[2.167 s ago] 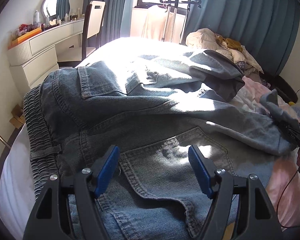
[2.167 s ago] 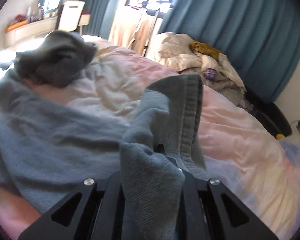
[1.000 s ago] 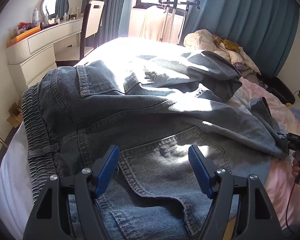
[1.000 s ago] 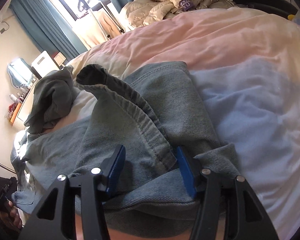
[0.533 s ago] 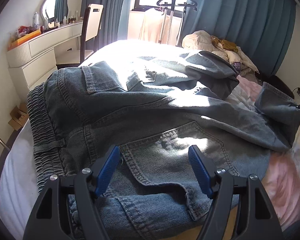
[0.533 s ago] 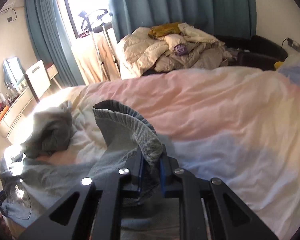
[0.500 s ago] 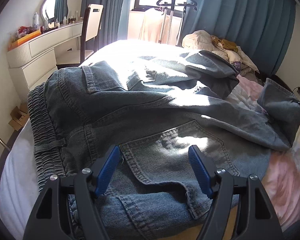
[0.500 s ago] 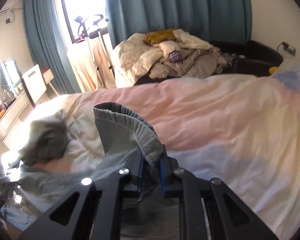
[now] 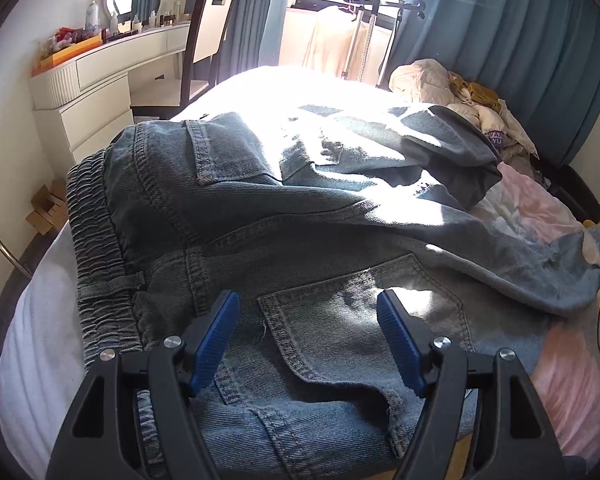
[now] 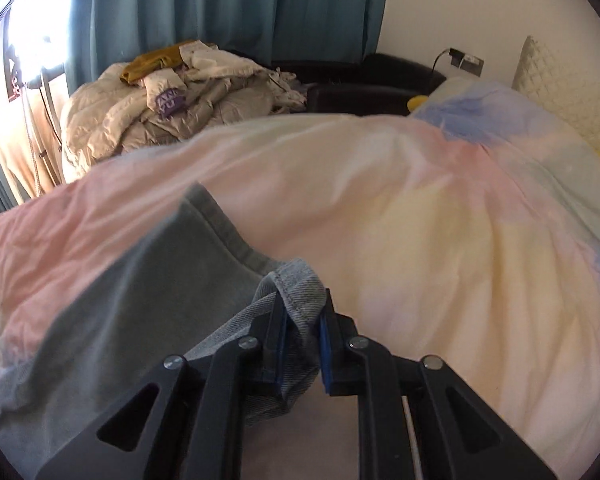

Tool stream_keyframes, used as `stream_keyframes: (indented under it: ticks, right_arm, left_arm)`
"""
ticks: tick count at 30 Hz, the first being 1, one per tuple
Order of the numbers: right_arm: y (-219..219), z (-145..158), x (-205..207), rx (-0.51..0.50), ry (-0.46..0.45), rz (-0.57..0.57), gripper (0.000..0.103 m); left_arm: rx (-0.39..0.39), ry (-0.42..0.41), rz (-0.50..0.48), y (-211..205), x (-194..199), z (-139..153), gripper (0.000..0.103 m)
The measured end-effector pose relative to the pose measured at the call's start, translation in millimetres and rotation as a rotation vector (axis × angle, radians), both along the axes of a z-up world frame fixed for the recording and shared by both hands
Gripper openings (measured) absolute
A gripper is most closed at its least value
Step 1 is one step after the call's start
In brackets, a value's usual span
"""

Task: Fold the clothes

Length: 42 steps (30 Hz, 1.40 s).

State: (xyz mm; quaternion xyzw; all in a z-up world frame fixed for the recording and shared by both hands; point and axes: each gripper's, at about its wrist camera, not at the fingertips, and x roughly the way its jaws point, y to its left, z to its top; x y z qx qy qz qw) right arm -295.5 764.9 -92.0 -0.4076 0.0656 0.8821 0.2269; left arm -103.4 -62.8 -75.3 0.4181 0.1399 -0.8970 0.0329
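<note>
A: Looking across the bed (image 9: 40, 344), pastel duvet (image 10: 440, 208) covering its far half. Seeing the jeans (image 9: 260, 216) sprawling over the near end, back pockets up, elastic waistband at the left edge, one leg bunching toward the curtains.

B: Trailing the other leg rightward, out to the hem (image 10: 300, 280). Right gripper (image 10: 303, 344) pinching that hem, blue pads pressed against a small wad of denim.

A: Left gripper (image 9: 308, 336) hovering spread wide above the near back pocket, gripping nothing.

B: Risking a slip there: biting only a thin roll of cuff, so pulling hard could be tearing it free.

A: Also risking a crooked fold: leaving the waist unpinned, so dragging the leg could be sliding everything sideways.
</note>
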Motion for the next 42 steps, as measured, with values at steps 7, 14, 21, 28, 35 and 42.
stream_keyframes:
  ticks: [7,14,21,28,35,42]
  right_arm:
    - [29.0,-27.0,48.6,-0.239,0.003,-0.102,0.028]
    - [-15.3,46.9,117.3,-0.362,0.141,-0.203,0.088]
    - [-188.0,122.1,148.5,-0.514,0.281,0.028,0.094]
    - [-390.1,108.2,158.6,-0.678,0.280,0.238,0.095]
    - [-437.1,66.2,173.6,-0.702,0.082,0.250,0.095]
    - [-405.5,30.7,168.7,-0.680,0.002,0.159,0.095]
  left_arm:
    - [0.137,0.005,0.111,-28.9,25.3,15.9,0.072]
    - [0.368,-0.006,0.195,-65.0,71.8,15.9,0.072]
    - [0.648,-0.012,0.131,-86.1,106.5,3.7,0.072]
    - [0.685,-0.027,0.130,-83.3,126.5,-11.1,0.072]
    - [0.670,-0.050,0.221,-90.3,123.8,-20.1,0.073]
    - [0.657,-0.123,0.312,-94.0,113.7,-33.3,0.074]
